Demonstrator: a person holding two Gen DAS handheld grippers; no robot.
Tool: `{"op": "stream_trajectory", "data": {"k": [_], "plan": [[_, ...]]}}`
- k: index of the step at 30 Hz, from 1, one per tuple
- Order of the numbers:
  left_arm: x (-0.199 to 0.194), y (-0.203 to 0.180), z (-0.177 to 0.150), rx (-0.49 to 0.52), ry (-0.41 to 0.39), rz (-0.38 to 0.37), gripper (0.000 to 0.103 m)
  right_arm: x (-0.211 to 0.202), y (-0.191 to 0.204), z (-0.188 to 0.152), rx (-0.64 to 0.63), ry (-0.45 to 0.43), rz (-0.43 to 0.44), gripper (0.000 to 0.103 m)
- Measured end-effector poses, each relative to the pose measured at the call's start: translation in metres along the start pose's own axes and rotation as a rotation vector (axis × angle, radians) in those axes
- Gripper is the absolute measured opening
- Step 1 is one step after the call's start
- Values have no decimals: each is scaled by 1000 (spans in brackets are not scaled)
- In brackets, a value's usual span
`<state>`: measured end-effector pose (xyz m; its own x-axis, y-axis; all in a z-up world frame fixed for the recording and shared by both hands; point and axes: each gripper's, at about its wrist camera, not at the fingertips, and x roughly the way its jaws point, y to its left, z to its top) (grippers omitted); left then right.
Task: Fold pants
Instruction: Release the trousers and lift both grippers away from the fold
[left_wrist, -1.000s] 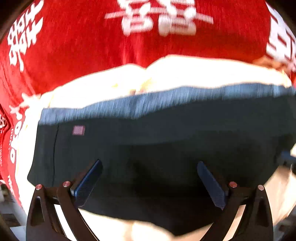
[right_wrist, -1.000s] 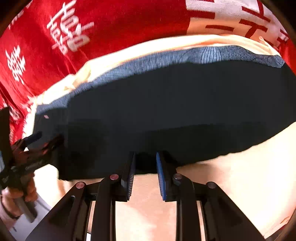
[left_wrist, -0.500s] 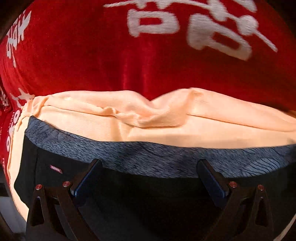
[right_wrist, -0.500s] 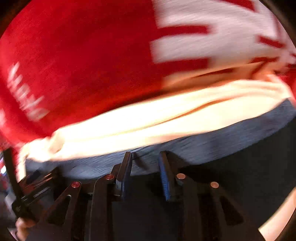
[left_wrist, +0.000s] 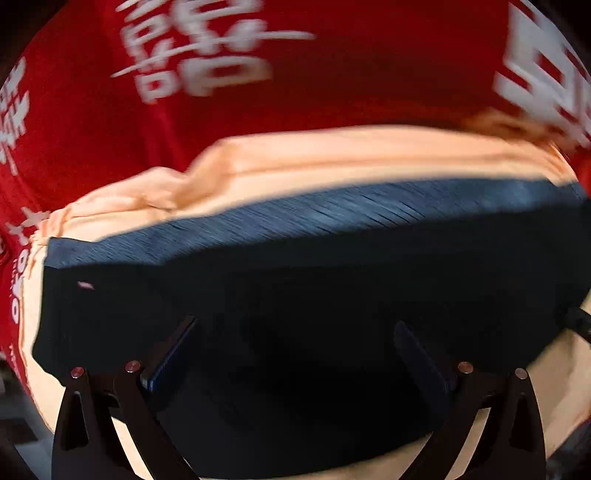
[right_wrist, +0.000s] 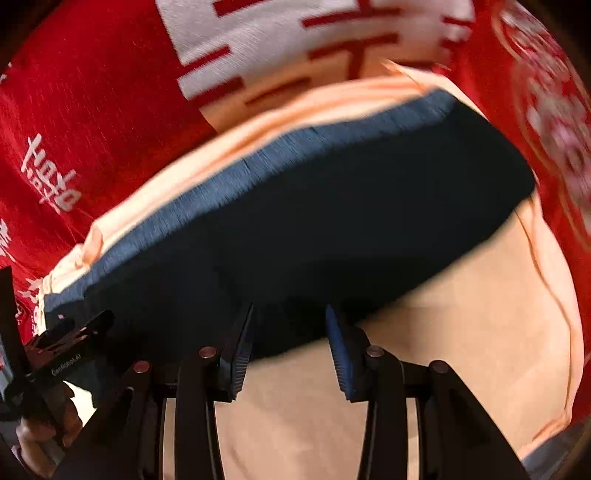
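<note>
Lying across both frames, the pants (left_wrist: 295, 314) run left-right, waistband toward the top. Left claw (left_wrist: 295, 354) gapes wide over them; right claw (right_wrist: 288, 347), narrower and empty, straddles their lower edge.

Pants (left_wrist: 295, 295): matt dark cloth w/ ribbed grey-blue waistband (right_wrist: 229, 177). Peach sheet (right_wrist: 461, 314): smooth soft fabric. Red cloth (left_wrist: 351, 85): slight sheen, white print. Right claw (right_wrist: 291, 350): matt black plastic, ridged blue pads (right_wrist: 341, 358), metal rivets.
</note>
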<state>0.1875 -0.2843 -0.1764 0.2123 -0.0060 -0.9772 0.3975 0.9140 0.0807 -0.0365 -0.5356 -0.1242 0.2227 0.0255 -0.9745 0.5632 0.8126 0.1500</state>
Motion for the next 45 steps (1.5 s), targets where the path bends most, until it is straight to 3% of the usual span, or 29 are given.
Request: {"op": "stream_trajectory", "data": {"k": [4, 6, 11, 16, 25, 36, 40, 45], "plan": [[1, -46, -28, 34, 55, -9, 103, -1, -31, -15, 59, 50, 15, 43], [-1, -48, -32, 28, 28, 14, 103, -1, -42, -23, 74, 69, 18, 43], [1, -43, -43, -1, 51, 14, 103, -6, -59, -30, 94, 74, 66, 43], [-1, -51, -43, 21, 35, 76, 103, -6, -67, -26, 121, 68, 135, 53], [-3, -59, -43, 13, 33, 118, 103, -7, -92, -28, 175, 65, 233, 53], [-18, -86, -48, 31, 61, 163, 103, -9, -101, -30, 193, 62, 290, 53], [-26, -91, -36, 24, 50, 121, 103, -8, -106, -29, 222, 68, 324, 53], [-42, -124, -24, 42, 15, 59, 103, -13, -124, -19, 296, 18, 401, 53]]}}
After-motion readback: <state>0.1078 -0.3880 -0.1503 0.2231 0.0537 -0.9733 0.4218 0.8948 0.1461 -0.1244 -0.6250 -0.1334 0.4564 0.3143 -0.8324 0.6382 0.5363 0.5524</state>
